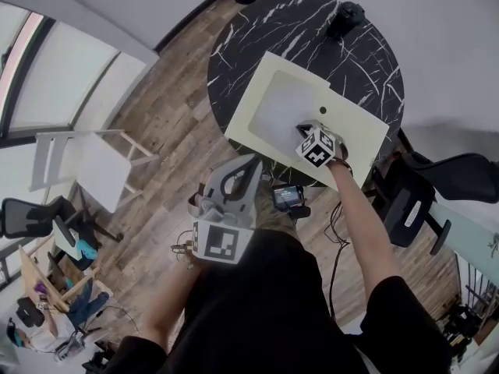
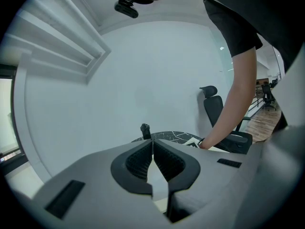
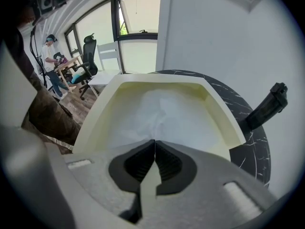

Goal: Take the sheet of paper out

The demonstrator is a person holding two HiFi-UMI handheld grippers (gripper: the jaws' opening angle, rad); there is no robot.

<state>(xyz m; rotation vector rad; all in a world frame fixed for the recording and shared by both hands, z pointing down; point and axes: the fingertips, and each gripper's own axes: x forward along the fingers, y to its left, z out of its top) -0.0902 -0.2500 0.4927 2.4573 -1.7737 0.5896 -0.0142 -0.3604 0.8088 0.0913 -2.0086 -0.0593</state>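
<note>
two grippers: both have their fingers pressed together, pinching nothing.
left gripper (image 2: 152, 147): lower centre of the head view, off the counter (image 1: 257, 29) and well apart from the tray.
tray (image 1: 244, 104): pale, lying slantwise on the round counter, long axis from upper left to lower right.
sheet of paper (image 1: 284, 111): white, flat in the tray's well, lying along that same axis.
right gripper (image 3: 154, 149): much the nearer, over the tray's near rim; the sheet lies just ahead of and below its fingers.
room: raised rims hem the sheet on all sides, so the fingers likely need to spread and dip in. above is open, and the black stand (image 1: 345, 18) at upper right is well apart.
</note>
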